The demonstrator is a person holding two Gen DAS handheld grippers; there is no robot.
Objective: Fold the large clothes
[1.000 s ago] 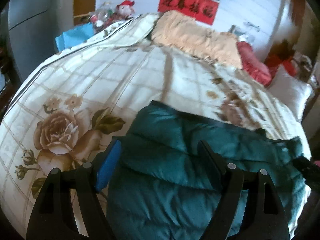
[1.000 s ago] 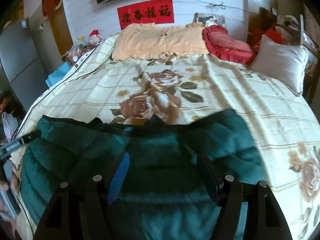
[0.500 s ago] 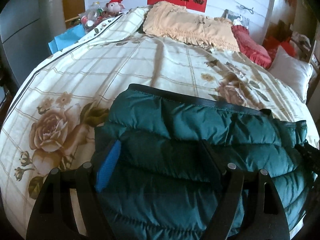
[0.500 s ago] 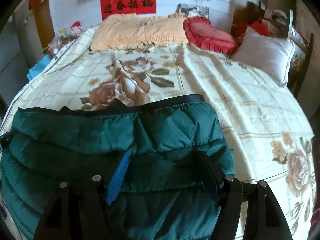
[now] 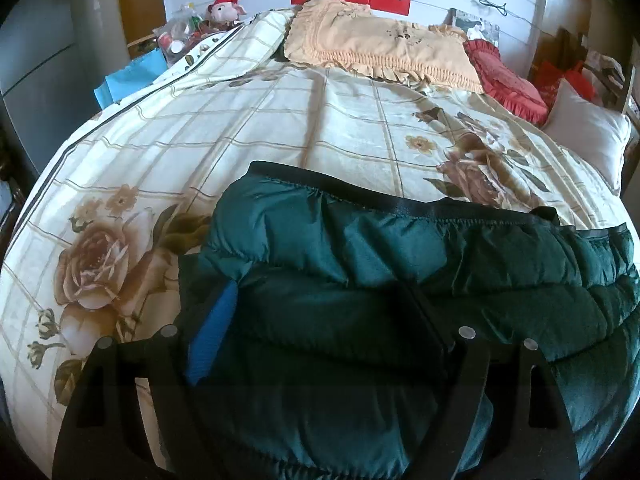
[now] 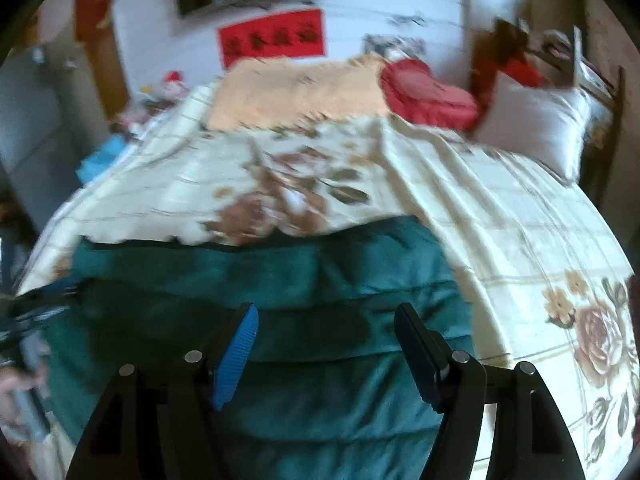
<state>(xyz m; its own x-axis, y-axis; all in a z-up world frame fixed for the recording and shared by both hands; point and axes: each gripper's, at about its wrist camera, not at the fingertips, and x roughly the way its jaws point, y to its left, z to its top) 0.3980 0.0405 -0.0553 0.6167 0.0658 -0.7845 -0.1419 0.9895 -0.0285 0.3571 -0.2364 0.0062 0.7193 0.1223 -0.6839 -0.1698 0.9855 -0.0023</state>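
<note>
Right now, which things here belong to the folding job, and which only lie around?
Job:
green padded jacket
left gripper
right gripper
floral bedsheet

Lying about:
yellow pillow cover
red cushion
white pillow
plush toy

Left gripper (image 5: 320, 328): jaws spread wide, blue pad on left finger (image 5: 212, 340), black pad on right finger; both fingers low, pointing toward far side.

Right gripper (image 6: 326, 350): jaws spread wide, blue pad on left finger (image 6: 236, 356), black right finger (image 6: 418, 356); fingertips clear of each other, nothing pinched between them. Right wrist view blurred.

Hand (image 6: 18, 396) visible at near-left edge of right wrist view, blurred.
</note>
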